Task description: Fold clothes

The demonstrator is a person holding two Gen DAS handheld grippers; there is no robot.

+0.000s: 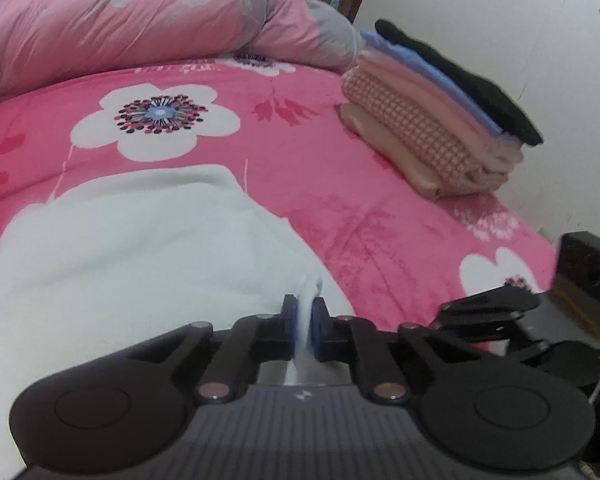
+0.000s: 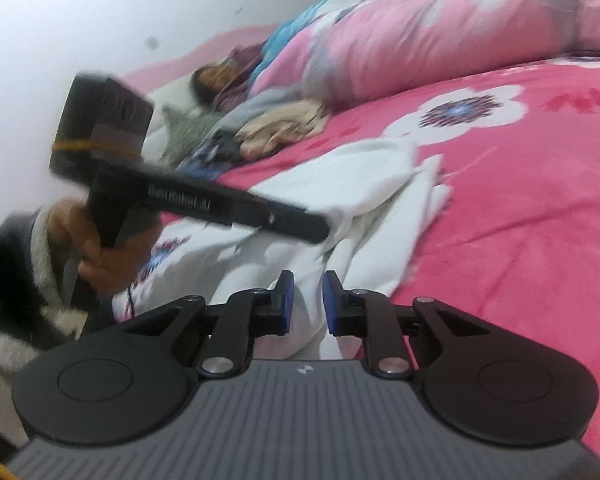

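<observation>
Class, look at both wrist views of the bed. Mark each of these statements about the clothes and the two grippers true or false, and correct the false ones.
1. The left gripper is pinching white cloth. True.
2. The folded stack has a black piece on top. True.
3. The bedspread is plain blue. False: it is pink with white flowers.
4. The right gripper is empty, far from any cloth. False: white cloth lies between its fingers.
5. The unfolded heap lies beside the rolled quilt. True.
</observation>
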